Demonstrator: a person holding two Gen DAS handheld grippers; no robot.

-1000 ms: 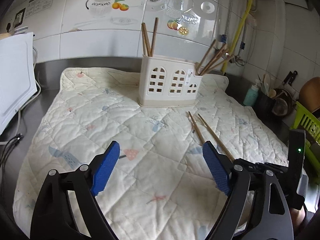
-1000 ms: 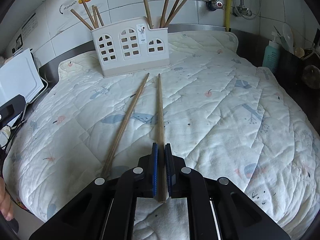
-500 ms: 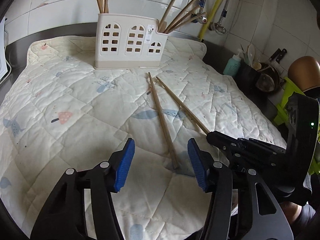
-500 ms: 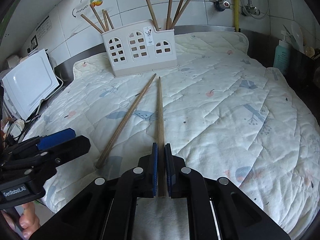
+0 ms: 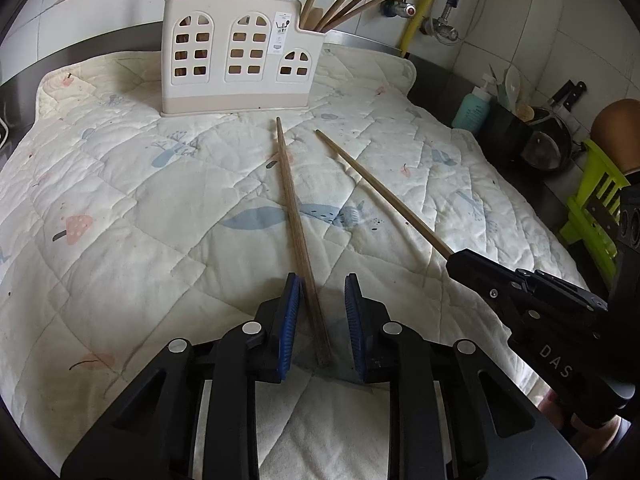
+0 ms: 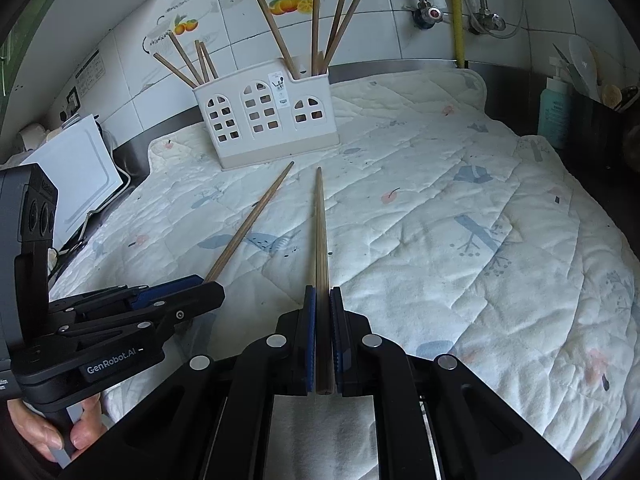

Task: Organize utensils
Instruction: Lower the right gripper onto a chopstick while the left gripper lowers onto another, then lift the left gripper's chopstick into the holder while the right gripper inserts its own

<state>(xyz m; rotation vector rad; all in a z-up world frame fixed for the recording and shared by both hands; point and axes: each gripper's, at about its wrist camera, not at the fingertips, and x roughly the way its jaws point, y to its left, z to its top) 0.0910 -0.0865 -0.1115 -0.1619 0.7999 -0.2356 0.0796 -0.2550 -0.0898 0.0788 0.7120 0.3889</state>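
Note:
Two wooden chopsticks lie on the quilted mat in front of a white utensil holder (image 5: 236, 52) (image 6: 264, 120), which has several chopsticks standing in it. The left chopstick (image 5: 292, 208) (image 6: 248, 224) has its near end between the blue pads of my left gripper (image 5: 322, 284) (image 6: 208, 284). Those jaws are closing; the stick is by the left pad and a gap shows at the right pad. My right gripper (image 6: 322, 292) (image 5: 454, 260) is shut on the near end of the right chopstick (image 6: 320, 232) (image 5: 380, 196), whose tip rests low over the mat.
The quilted mat (image 5: 120, 208) covers a steel counter. A white board (image 6: 76, 172) leans at the left. At the right stand a teal bottle (image 5: 472, 108), a dark utensil pot (image 5: 508, 136) and a green rack (image 5: 596, 200). A hand (image 6: 40, 432) grips the left handle.
My left gripper came forward and down onto the left chopstick, its jaws narrowing from wide to close around it. The right gripper kept its grip on the other chopstick and shifted slightly.

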